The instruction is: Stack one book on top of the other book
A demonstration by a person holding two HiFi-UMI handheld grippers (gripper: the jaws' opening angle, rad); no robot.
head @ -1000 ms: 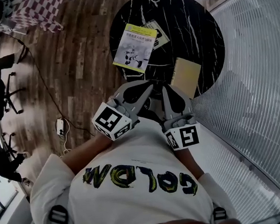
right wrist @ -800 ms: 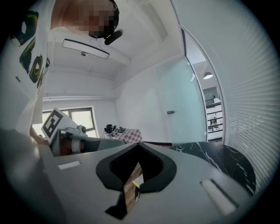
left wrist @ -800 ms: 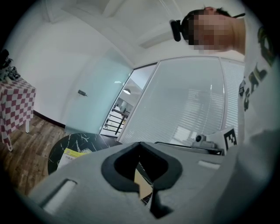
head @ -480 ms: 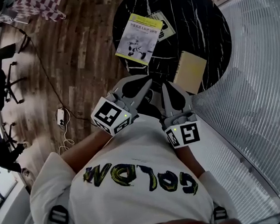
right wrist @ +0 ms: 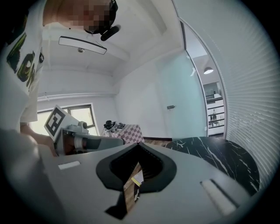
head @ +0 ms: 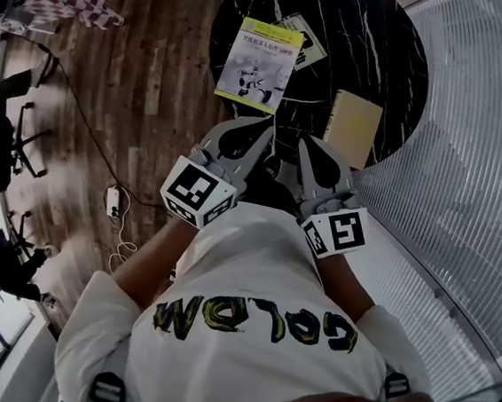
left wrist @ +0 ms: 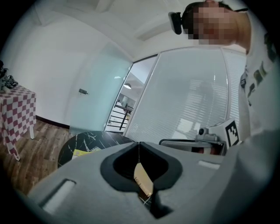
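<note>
Yellow-covered book (head: 259, 64) is lying in the upper middle of the frame, at the left rim of the round black counter (head: 377, 40). To its right, the tan book (head: 353, 127) is sitting well apart from it at the counter's lower right rim. Below them, the left gripper (head: 266, 132) and right gripper (head: 304, 145) are hovering side by side, both with jaws clenched on nothing.
</note>
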